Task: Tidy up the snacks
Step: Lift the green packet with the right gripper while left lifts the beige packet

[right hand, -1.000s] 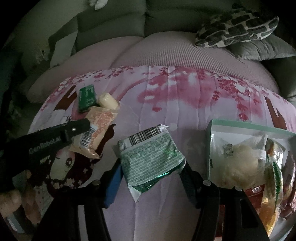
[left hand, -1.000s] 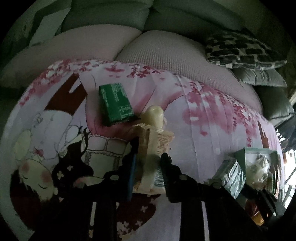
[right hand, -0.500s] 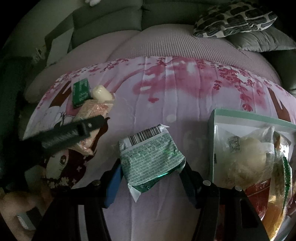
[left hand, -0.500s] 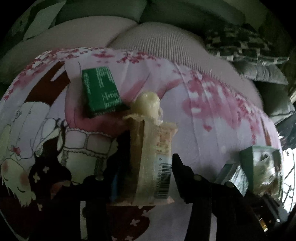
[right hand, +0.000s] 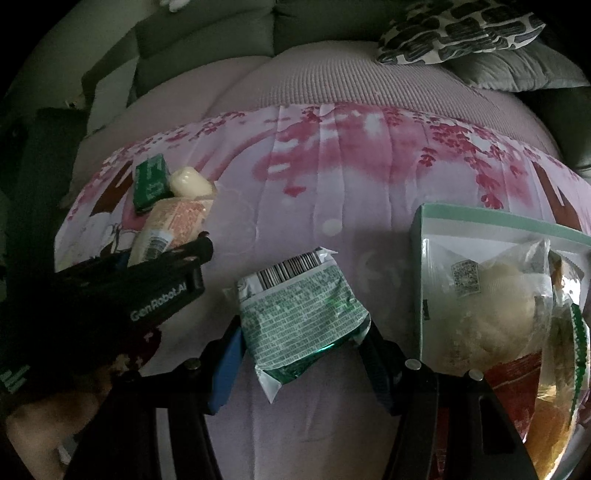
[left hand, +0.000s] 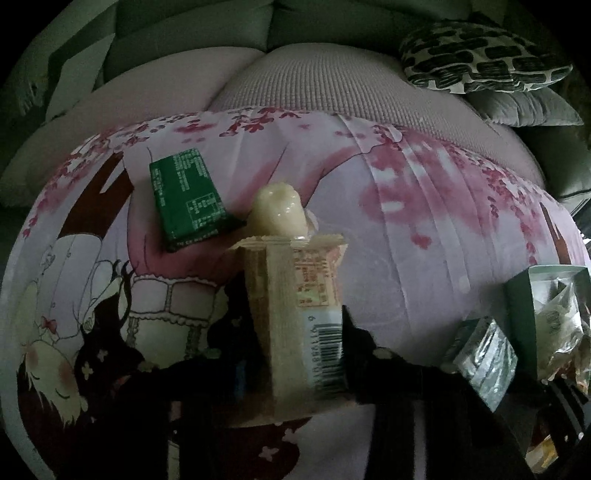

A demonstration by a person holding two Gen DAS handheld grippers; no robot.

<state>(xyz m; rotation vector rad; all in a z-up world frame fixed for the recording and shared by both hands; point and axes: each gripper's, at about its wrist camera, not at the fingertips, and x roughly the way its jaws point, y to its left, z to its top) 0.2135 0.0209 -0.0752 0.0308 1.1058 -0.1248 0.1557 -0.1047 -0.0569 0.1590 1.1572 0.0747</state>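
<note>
My left gripper point(left hand: 291, 328) is shut on an orange-beige snack packet point(left hand: 295, 306), lifted slightly over the pink floral cloth point(left hand: 424, 229). Beyond it lie a pale yellow jelly cup point(left hand: 279, 210) and a green box point(left hand: 186, 195). My right gripper point(right hand: 303, 343) is shut on a green foil snack packet point(right hand: 299, 310) and holds it left of the pale green storage box point(right hand: 480, 218), which holds several bagged snacks point(right hand: 491, 314). The left gripper point(right hand: 177, 258) with its packet point(right hand: 173, 225) shows in the right wrist view. The green foil packet point(left hand: 484, 358) and storage box point(left hand: 546, 277) show in the left wrist view.
The cloth covers a low surface in front of a grey sofa point(right hand: 221, 48) with pinkish cushions point(right hand: 332, 74). A black-and-white patterned pillow point(right hand: 461, 26) and a grey pillow point(right hand: 524, 70) lie at the back right. The jelly cup point(right hand: 190, 181) and green box point(right hand: 149, 181) sit far left.
My left gripper has lifted and drawn the orange-beige packet back toward the camera, away from the jelly cup. My right gripper has kept the green foil packet almost still.
</note>
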